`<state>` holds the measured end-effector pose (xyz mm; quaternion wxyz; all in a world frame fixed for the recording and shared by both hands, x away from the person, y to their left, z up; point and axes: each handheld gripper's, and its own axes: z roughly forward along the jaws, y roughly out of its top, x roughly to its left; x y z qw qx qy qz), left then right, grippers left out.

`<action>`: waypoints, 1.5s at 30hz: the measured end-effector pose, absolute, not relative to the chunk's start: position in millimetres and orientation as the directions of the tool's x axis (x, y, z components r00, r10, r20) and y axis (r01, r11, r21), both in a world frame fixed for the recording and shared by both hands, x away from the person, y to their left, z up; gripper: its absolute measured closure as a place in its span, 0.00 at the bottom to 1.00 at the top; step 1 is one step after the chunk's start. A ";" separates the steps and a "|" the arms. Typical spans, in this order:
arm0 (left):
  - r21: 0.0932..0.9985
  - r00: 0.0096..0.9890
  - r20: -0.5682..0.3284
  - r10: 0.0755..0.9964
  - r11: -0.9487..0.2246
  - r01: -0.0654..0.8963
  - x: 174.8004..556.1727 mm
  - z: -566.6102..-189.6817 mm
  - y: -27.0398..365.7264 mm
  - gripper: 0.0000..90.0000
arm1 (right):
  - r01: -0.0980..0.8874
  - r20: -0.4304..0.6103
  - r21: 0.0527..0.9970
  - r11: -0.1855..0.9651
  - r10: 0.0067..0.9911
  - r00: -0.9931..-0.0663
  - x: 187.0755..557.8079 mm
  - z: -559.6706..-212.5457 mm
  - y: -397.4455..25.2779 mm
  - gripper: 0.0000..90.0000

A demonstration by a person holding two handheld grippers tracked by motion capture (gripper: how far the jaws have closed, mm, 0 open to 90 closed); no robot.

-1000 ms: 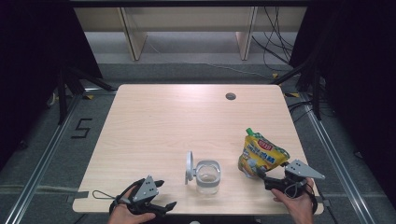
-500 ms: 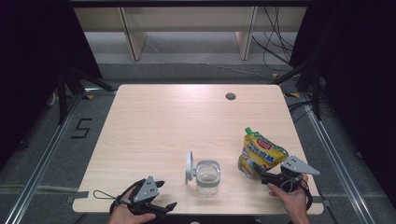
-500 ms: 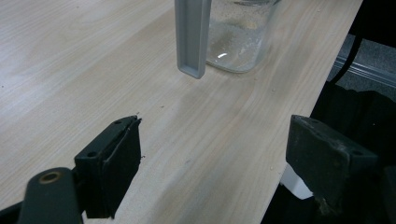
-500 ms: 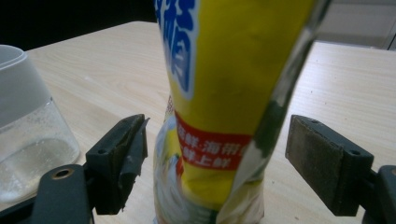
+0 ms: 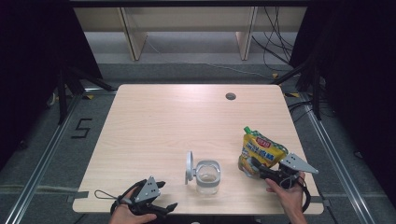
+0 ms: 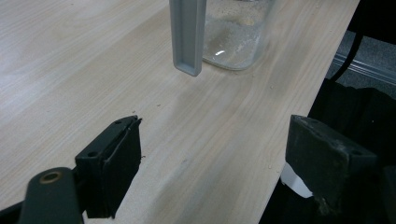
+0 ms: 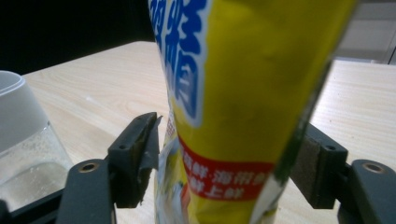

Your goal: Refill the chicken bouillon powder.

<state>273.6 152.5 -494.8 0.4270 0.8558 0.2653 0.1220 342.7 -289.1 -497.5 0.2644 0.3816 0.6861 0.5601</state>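
The right claw (image 5: pixel 256 169) brackets the yellow pouch (image 5: pixel 259 152), lower right of the high view, jaws not yet pinching it. Next: squeeze and lift toward the open jar (image 5: pixel 207 176); the left claw (image 5: pixel 164 208) gapes wide and empty on the bench (image 5: pixel 187 121).

Yellow pouch (image 7: pixel 243 93) top beyond frame edge

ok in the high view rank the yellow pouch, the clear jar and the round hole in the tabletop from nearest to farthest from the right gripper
1. Yellow pouch: between the jaws of the right gripper, at the table's right side.
2. Clear jar: to the gripper's left near the front edge, its grey lid flipped open.
3. Round hole: far back, toward the table's rear edge.
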 end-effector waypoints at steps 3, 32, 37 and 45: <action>0.794 0.830 -0.033 0.557 -0.490 0.360 273.0 -494.3 152.1 0.20 | 0.234 0.074 0.970 0.072 0.827 -0.558 341.8 -497.8 -287.1 0.41; 0.783 0.838 -0.006 0.545 -0.519 0.343 274.4 -494.5 152.7 0.20 | 0.179 0.025 0.979 0.095 0.819 -0.573 351.6 -500.3 -276.9 0.58; 0.785 0.843 -0.021 0.538 -0.513 0.347 273.4 -493.5 152.2 0.20 | 0.188 0.025 0.977 0.100 0.823 -0.567 348.9 -497.7 -275.3 0.66; 0.787 0.835 -0.005 0.551 -0.512 0.343 273.4 -492.9 152.6 0.20 | 0.191 0.019 0.975 0.111 0.819 -0.573 346.5 -492.5 -270.2 0.69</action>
